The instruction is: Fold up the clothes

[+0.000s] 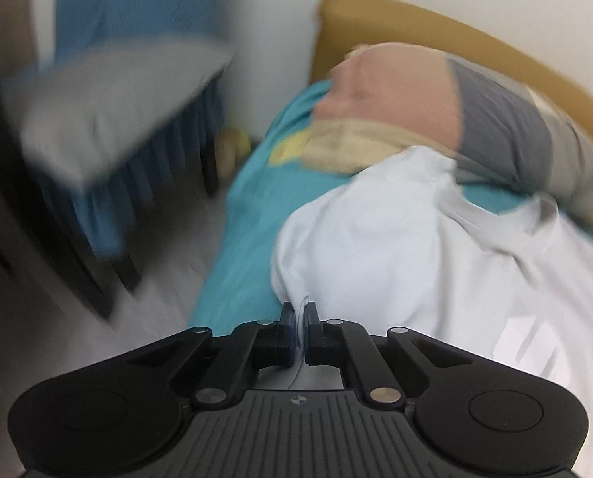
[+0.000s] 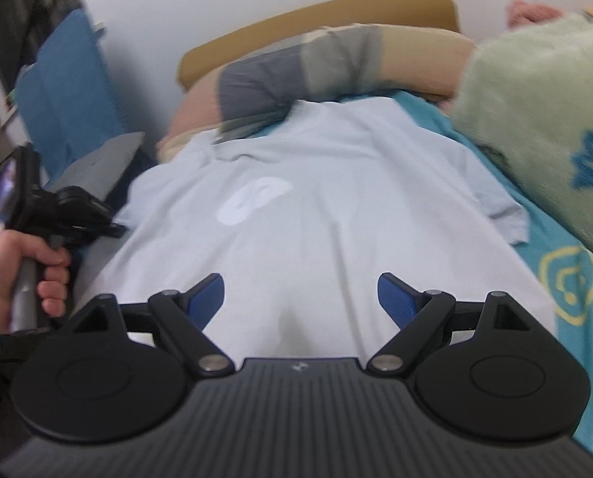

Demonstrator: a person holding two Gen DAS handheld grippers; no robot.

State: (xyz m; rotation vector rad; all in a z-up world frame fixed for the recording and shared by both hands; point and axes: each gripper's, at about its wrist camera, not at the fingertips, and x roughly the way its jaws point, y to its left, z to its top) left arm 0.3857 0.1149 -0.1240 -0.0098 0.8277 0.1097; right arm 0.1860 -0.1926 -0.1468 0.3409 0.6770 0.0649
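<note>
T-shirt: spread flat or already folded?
Mostly spread: the T-shirt lies open across the bed, logo up, one sleeve out; the left hand-held gripper pinches its edge.

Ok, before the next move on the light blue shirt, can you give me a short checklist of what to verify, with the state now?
1. Left gripper holds the light blue shirt: ok, fingers closed on a pinch of its edge.
2. Right gripper ready to grasp: ok, jaws wide open above the shirt, touching nothing.
3. Shirt lies flat on the teal sheet: mostly ok, right sleeve spread out; left side bunched.
4. Green fleece blanket clear of the shirt: cannot tell, it is close beside the sleeve.
5. Pillow clear of the collar: not ok, it overlaps.
</note>
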